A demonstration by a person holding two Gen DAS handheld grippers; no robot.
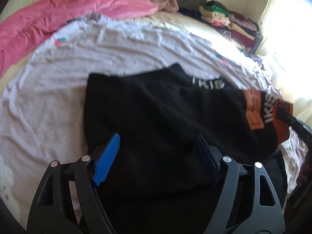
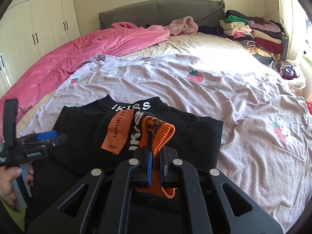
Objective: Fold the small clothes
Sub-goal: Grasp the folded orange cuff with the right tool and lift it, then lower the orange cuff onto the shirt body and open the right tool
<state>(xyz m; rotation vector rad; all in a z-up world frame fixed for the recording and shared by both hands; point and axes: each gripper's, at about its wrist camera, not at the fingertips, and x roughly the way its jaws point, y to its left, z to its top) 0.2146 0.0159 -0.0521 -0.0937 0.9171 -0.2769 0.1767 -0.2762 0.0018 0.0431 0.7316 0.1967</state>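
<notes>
The right gripper [image 2: 155, 160] has its fingers clenched on the orange ribbed cuff [image 2: 161, 130] of the black sweater [image 2: 81, 136], which lies partly folded on the bed [image 2: 214, 89], its collar at the far edge away from both grippers. The sleeve runs forward and leftward from those fingers, across the sweater's body. The left gripper [image 1: 156, 156] hovers with fingers released, spread over the sweater's near left part and gripping nothing, so the right one seems better placed to lay the sleeve flat.
</notes>
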